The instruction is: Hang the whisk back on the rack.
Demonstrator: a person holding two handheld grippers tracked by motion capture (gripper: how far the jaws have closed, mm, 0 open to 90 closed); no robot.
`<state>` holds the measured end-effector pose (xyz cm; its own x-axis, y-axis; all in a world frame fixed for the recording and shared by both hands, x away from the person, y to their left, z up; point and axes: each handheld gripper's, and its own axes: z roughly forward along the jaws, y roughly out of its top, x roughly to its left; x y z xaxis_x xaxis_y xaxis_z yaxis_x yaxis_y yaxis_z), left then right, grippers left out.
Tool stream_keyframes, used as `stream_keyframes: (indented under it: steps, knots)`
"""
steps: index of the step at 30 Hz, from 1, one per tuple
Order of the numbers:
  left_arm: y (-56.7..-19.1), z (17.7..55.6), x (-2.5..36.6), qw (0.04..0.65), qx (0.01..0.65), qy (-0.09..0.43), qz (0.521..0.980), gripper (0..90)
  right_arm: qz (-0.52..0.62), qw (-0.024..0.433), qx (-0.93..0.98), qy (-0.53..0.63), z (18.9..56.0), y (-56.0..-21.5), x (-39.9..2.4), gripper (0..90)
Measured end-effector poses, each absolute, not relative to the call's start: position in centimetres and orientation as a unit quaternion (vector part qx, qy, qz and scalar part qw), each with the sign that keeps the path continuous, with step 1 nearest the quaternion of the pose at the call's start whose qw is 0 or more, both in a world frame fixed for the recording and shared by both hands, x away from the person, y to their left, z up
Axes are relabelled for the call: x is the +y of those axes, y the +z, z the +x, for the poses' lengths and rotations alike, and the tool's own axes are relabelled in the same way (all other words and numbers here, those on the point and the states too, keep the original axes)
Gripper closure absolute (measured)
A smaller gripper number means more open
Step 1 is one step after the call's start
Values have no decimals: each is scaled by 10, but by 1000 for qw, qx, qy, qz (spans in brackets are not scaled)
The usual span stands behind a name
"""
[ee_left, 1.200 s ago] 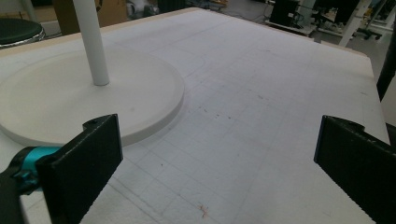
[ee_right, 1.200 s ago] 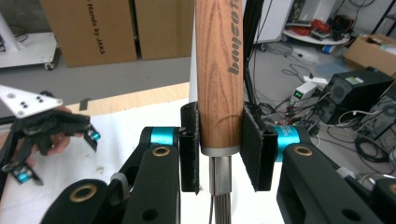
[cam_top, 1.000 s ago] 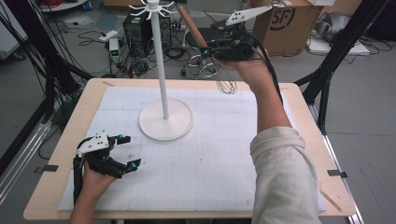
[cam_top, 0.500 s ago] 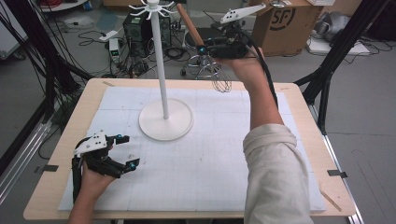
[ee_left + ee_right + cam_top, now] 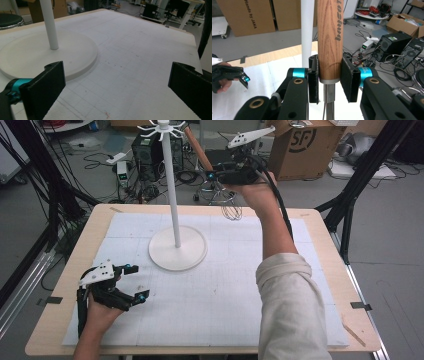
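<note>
Where cables sprawl beyond, a white mat (image 5: 220,300) covers the table (image 5: 50,325).

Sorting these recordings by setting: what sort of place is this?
Probably a lab or workshop, not a home: black desktop computer towers and loose cables on the grey floor, brown cardboard shipping boxes, and black metal rig frames around the wooden table.

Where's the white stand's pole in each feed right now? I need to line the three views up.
High view: the white pole rises from its round base at the table's middle rear, left of the whisk.
Left gripper view: upper left, standing on the base.
Right gripper view: top centre, just left of the whisk's wooden handle, partly behind it.
Shared landmark: the white gridded mat.
</note>
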<state>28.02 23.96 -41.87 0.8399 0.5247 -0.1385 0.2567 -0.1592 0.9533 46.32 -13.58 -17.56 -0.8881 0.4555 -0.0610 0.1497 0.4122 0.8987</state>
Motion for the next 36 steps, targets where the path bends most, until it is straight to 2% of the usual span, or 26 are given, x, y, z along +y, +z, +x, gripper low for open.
stream_keyframes:
  steps: [13, 15, 36]
  knots:
    - [-418, 280, 240, 594, 258, 112, 754, 17, 200, 164, 841, 476, 465, -178, -109, 711]
    - [-418, 280, 240, 595, 256, 111, 753, 17, 201, 177, 844, 465, 465, -178, -102, 710]
    - [-419, 278, 243, 597, 261, 111, 751, 17, 231, 196, 842, 446, 475, -178, -93, 712]
